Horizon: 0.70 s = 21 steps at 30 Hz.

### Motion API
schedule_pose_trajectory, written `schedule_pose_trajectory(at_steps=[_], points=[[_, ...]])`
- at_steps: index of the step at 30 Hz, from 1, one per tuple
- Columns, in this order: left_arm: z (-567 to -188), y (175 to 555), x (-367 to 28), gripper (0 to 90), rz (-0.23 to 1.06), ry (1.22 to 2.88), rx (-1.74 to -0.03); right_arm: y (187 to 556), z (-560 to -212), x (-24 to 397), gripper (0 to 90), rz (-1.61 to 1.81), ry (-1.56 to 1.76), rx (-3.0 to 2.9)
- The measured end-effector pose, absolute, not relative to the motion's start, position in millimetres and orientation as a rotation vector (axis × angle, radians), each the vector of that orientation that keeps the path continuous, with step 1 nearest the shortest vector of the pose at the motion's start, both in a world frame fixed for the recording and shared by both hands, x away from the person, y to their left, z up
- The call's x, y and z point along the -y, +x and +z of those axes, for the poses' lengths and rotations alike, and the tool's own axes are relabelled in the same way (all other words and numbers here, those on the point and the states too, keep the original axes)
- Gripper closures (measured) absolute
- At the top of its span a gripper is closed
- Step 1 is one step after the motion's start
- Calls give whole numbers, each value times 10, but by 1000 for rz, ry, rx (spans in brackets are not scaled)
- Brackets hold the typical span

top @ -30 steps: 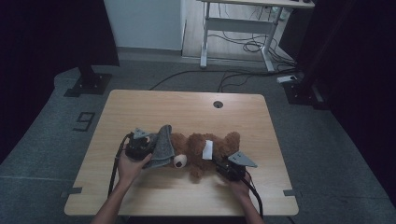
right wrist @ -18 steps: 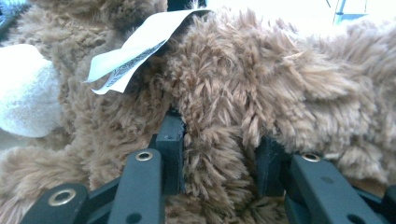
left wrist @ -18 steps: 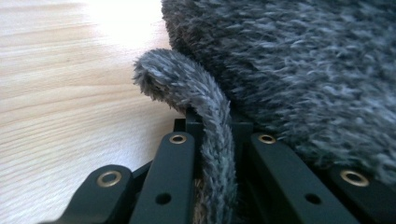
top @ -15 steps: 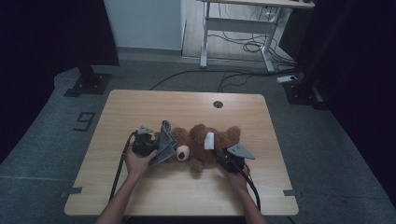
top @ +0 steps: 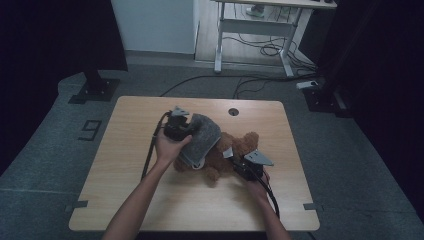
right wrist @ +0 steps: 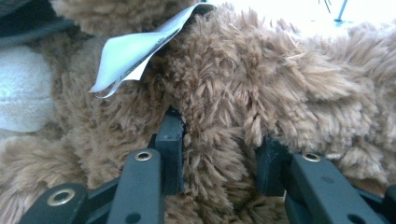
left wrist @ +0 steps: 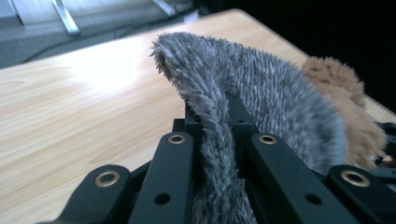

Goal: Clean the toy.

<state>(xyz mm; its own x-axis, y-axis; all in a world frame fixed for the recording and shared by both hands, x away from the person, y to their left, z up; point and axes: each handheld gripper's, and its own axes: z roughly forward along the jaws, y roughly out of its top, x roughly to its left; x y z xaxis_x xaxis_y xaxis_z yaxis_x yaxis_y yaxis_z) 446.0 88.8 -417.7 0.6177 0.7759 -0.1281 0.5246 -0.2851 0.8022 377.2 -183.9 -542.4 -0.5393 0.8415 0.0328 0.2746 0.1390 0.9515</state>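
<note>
Nearest the person, the right claw is clamped on a fold of brown fur at the teddy bear, close by its white tag, pinning the bear where it lies mid-counter. On the bear's other side, the left claw is pinched tight on the edge of the grey fuzzy cloth, which drapes over the bear's head end. Best to keep the bear anchored and peel the cloth up and away slowly, so the fur doesn't drag along.
</note>
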Motion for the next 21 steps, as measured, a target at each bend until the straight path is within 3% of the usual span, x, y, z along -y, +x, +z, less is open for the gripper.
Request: schedule_pose_trajectory(at_steps=[9,13,18,21], points=[[-4547,4450,-876,826,239,1992,-1079,3726,-5413,1878,560,1438,1032,-1936],[-4604,4222,-861,829,278,2002,-1026,3600,-5344,1944,435,1442,1058,-1982],[-4646,4036,-883,830,302,1978,-980,3436,-5285,2066,370,1438,1072,-1959],[-4692,3895,-940,830,277,1941,-963,3359,-5175,2249,272,1490,1142,-1918]])
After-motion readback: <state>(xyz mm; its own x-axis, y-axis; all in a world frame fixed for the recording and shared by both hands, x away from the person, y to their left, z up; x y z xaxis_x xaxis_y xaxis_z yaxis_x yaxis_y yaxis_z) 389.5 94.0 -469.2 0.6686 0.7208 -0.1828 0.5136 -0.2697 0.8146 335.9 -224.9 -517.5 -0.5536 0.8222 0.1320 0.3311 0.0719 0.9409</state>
